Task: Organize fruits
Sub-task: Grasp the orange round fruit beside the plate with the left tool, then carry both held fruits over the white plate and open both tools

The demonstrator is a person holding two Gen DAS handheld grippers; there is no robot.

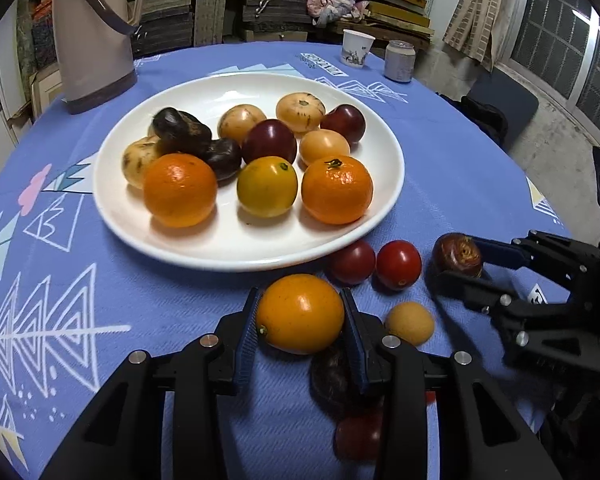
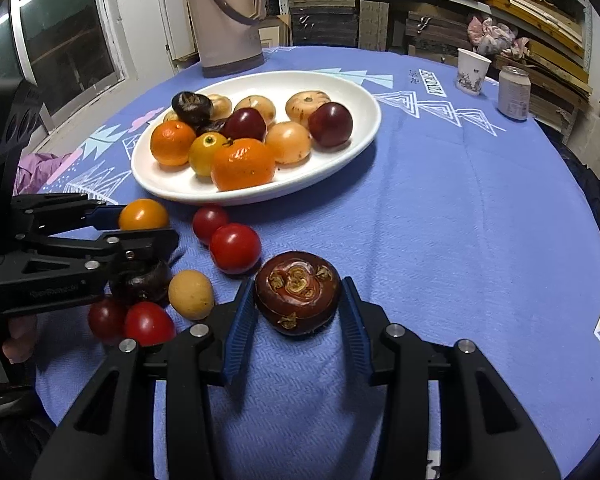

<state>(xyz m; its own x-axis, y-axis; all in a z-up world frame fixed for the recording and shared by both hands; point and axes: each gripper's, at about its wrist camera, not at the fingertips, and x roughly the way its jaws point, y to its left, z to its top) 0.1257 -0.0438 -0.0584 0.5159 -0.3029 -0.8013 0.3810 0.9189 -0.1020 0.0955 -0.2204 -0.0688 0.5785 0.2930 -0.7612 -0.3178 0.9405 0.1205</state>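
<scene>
while the left wrist view looks down over the blue-clothed table [image 1: 440,168], the left gripper [image 1: 300,320] has its blue pads set against both sides of a yellow-orange citrus fruit [image 1: 300,314] that lies on the cloth just short of the white plate [image 1: 236,244]. the plate carries oranges, dark red plums, pale round fruits and dark chestnut-like pieces. two red tomatoes [image 1: 374,266] lie just past the held fruit, touching each other, and a small tan fruit [image 1: 410,323] sits beside the gripper's right finger. at the right edge the right gripper [image 1: 458,266] brackets a dark brown water chestnut [image 1: 458,256]. a beige thermos jug [image 1: 94,36], a paper cup [image 1: 357,48] and a can [image 1: 399,60] stand at the far side.

from the right wrist view, the right gripper [image 2: 298,308] stands around the water chestnut [image 2: 297,293], which rests on the cloth; its left pad touches the chestnut, while a narrow gap shows at the right pad, so the jaws are not clamped. the left gripper [image 2: 146,224] comes in from the left, pinching the citrus fruit [image 2: 143,214] near the plate [image 2: 356,148]. below it lie more tomatoes [image 2: 148,323] and a dark piece.
</scene>
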